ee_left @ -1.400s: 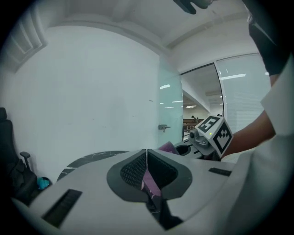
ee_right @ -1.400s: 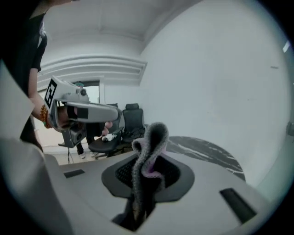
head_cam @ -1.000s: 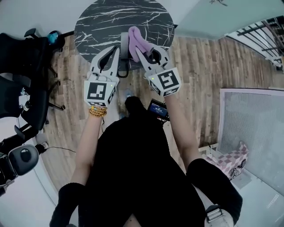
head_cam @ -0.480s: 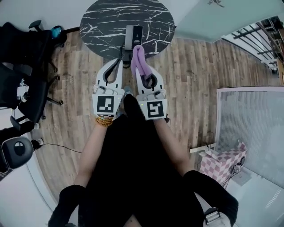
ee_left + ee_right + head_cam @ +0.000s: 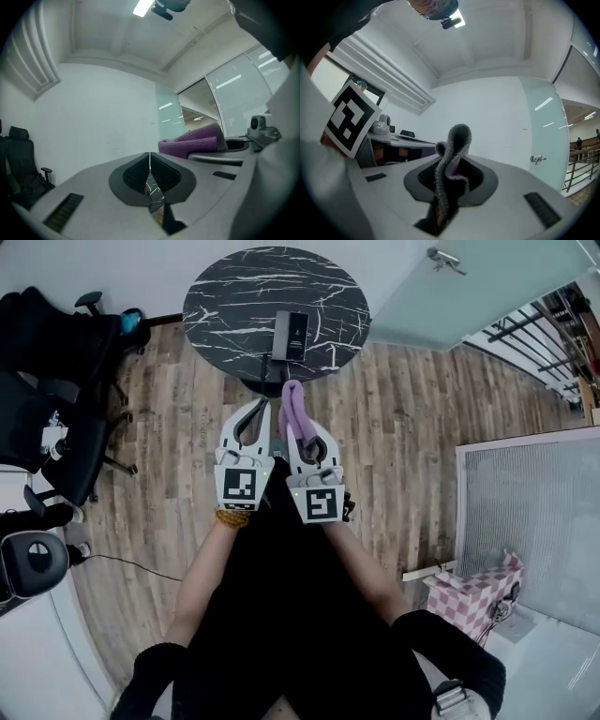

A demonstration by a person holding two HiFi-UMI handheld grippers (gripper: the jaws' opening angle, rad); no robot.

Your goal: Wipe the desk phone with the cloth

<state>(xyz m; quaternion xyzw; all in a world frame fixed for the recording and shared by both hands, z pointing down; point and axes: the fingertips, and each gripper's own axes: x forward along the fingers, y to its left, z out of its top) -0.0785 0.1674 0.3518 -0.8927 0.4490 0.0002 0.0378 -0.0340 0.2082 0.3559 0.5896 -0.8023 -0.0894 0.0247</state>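
Observation:
The dark desk phone (image 5: 289,336) lies on the round black marble table (image 5: 234,296) at the top of the head view. Both grippers hover over the wooden floor, short of the table and close to the person's body. My right gripper (image 5: 296,426) is shut on a purple cloth (image 5: 293,401), which sticks out past the fingertips toward the table. In the right gripper view the cloth (image 5: 452,154) stands up twisted between the jaws of the right gripper (image 5: 449,180). My left gripper (image 5: 264,404) is shut on nothing, its pads (image 5: 157,174) pressed together, and the cloth (image 5: 192,143) shows to its right.
Black office chairs (image 5: 47,381) stand at the left of the table. A glass door (image 5: 450,277) and a railing (image 5: 553,334) are at the upper right. A white panel (image 5: 525,512) and a pink checked bag (image 5: 469,596) sit at the right.
Both grippers have drawn back from the table toward the body, the cloth still in the right one. The phone, earlier partly hidden behind them, now shows in full.

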